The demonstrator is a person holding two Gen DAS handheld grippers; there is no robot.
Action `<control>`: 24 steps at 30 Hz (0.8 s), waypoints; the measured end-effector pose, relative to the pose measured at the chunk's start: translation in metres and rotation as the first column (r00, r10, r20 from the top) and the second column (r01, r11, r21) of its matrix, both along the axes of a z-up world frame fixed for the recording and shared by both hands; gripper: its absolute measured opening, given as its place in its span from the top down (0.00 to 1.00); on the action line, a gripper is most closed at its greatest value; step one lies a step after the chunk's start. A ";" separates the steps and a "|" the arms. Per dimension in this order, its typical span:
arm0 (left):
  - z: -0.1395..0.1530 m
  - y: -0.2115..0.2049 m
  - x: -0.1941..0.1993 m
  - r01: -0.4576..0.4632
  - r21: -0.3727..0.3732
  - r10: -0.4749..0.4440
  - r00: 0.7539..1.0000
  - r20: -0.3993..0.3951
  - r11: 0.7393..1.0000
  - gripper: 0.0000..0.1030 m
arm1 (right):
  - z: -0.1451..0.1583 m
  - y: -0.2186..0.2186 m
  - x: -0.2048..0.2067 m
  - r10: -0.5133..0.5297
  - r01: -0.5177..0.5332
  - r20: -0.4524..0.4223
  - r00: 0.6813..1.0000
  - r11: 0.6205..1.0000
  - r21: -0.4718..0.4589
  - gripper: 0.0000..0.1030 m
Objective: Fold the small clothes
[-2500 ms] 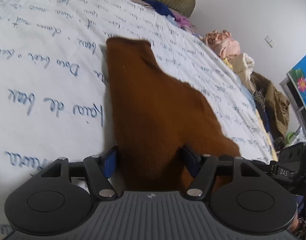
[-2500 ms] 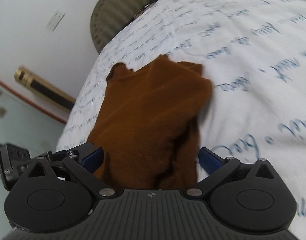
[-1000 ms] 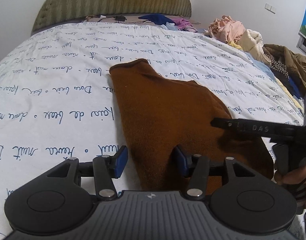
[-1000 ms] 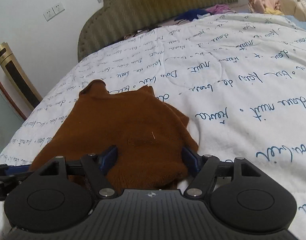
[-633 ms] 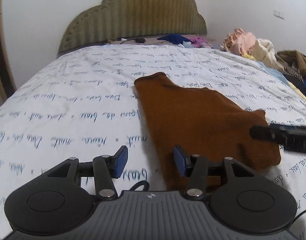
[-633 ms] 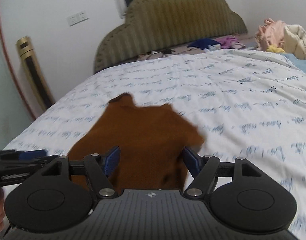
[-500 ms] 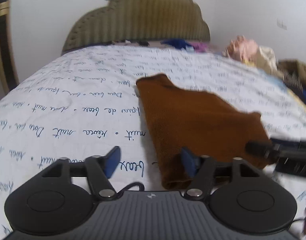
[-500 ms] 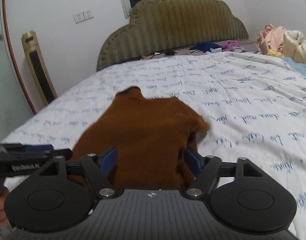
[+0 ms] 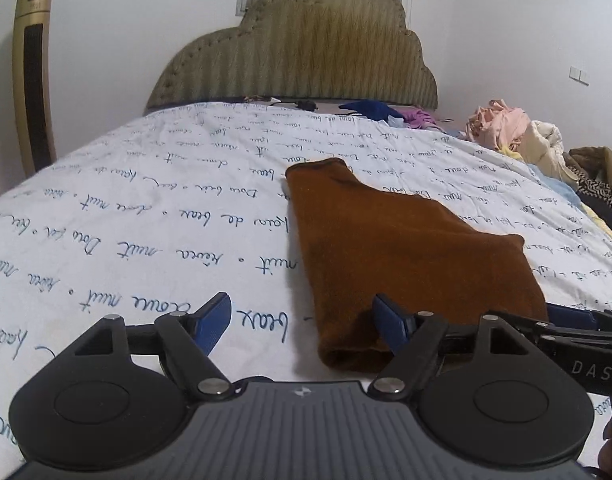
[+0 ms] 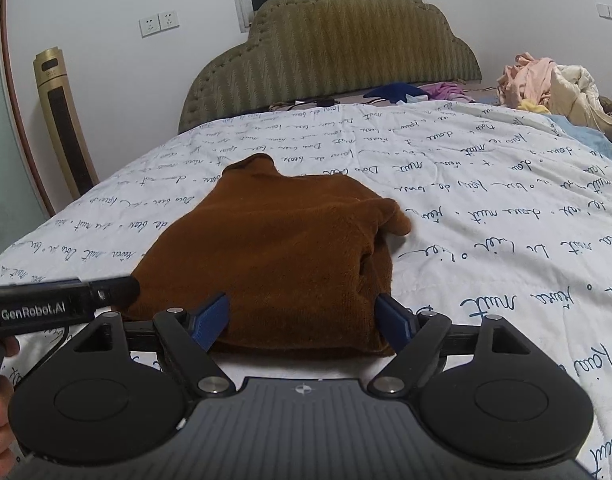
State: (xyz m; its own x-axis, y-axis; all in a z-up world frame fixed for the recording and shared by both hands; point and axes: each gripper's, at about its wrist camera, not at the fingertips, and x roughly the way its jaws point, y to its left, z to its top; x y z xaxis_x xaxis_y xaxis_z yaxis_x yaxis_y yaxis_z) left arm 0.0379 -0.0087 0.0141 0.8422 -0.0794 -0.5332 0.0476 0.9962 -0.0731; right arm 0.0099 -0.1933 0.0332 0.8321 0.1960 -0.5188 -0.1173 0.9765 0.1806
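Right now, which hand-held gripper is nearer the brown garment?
Right. The right hand-held gripper straddles the brown garment's near edge, jaws opening; the left hand-held gripper sits off its left corner, mostly over sheet.

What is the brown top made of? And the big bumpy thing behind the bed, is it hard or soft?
The brown top looks like a soft knit or fleece: matte, fuzzy surface, and it slumps in thick folds. Which fibre, I cannot tell. The headboard looks padded and covered in olive woven fabric: it shows a zigzag ribbed weave and a row of studs along its scalloped edge, so probably soft on top.
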 end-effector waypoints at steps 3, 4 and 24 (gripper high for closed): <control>0.000 0.003 0.002 -0.016 0.003 0.016 1.000 0.010 1.000 0.39 | -0.001 -0.001 0.001 -0.003 0.003 -0.002 1.000 1.000 0.009 0.20; -0.001 0.004 0.003 -0.022 -0.002 0.022 1.000 0.005 1.000 0.39 | -0.002 -0.002 0.001 -0.003 0.003 -0.004 1.000 1.000 0.010 0.19; -0.002 0.011 0.008 -0.071 0.001 0.071 0.997 -0.017 0.997 0.33 | 0.005 -0.013 0.001 -0.015 0.014 0.043 0.999 1.000 0.016 0.14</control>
